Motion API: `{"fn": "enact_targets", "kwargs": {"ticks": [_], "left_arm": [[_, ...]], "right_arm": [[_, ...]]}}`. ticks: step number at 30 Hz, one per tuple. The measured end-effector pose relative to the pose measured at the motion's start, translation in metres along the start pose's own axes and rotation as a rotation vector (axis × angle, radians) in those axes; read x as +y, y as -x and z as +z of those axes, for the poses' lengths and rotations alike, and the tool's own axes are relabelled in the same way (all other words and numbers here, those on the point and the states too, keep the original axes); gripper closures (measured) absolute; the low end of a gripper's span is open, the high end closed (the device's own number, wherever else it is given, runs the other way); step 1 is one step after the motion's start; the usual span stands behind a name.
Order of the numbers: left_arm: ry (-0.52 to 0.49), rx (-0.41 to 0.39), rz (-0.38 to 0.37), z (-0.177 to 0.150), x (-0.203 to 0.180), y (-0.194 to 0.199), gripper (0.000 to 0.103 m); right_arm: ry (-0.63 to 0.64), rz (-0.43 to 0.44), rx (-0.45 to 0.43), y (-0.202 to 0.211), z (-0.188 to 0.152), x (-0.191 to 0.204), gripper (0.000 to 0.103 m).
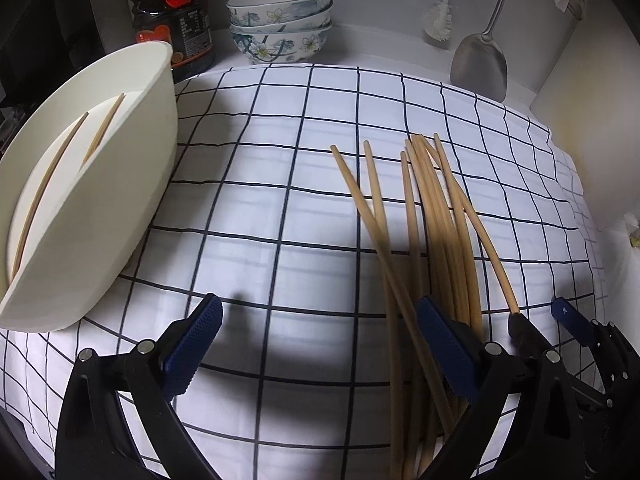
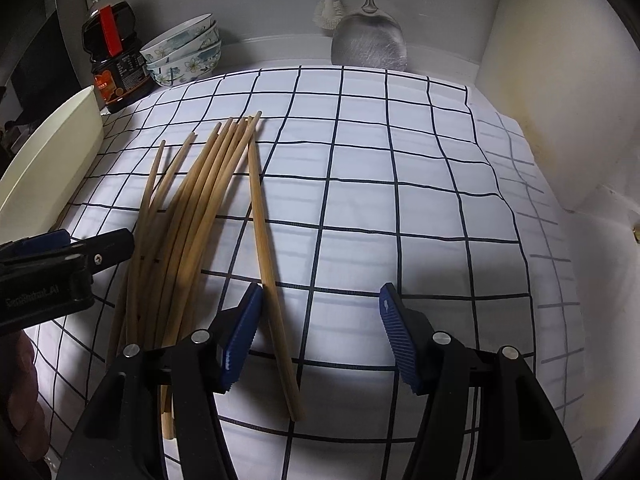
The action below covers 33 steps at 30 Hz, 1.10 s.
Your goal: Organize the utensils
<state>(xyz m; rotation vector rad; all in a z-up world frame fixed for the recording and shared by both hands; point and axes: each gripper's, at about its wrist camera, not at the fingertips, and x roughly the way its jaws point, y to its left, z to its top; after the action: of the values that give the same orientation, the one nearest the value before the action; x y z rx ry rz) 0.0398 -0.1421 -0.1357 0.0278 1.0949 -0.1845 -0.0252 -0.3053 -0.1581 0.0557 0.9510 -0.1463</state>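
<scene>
Chopsticks (image 2: 192, 208) lie fanned on a checked cloth (image 2: 400, 208) — two more rest inside a white tub (image 1: 132, 184) at the left. Both grippers hover above with jaws apart, holding nothing: the left gripper (image 1: 320, 348) and the right gripper (image 2: 320, 336), one chopstick (image 2: 266, 264) lying just inside its left finger.

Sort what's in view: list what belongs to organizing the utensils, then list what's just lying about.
Job:
loose chopsticks
white container, two chopsticks in it
left gripper, right gripper, both open

Lying about:
stacked bowls
sauce bottle
metal spatula
brush
</scene>
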Motion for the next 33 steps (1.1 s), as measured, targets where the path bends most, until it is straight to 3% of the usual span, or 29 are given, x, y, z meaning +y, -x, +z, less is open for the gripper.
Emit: {"fn": "enact_targets", "kwargs": {"ticks": [5,23,33], "left_arm": [[-0.023,0.003,0.012,-0.004,-0.003,-0.004,0.008],[0.032,-0.01,0.018,-0.019,0.044,0.003,0.008],[0.097,-0.068,0.033,-0.026,0.073,0.018,0.008]], "right_arm": [[-0.001,-0.001,-0.002,-0.001,0.0,0.0,0.045],[-0.009,0.001,-0.005,-0.003,0.006,0.002,0.045],[-0.009,0.007,-0.007,-0.006,0.01,0.004,0.045]]}}
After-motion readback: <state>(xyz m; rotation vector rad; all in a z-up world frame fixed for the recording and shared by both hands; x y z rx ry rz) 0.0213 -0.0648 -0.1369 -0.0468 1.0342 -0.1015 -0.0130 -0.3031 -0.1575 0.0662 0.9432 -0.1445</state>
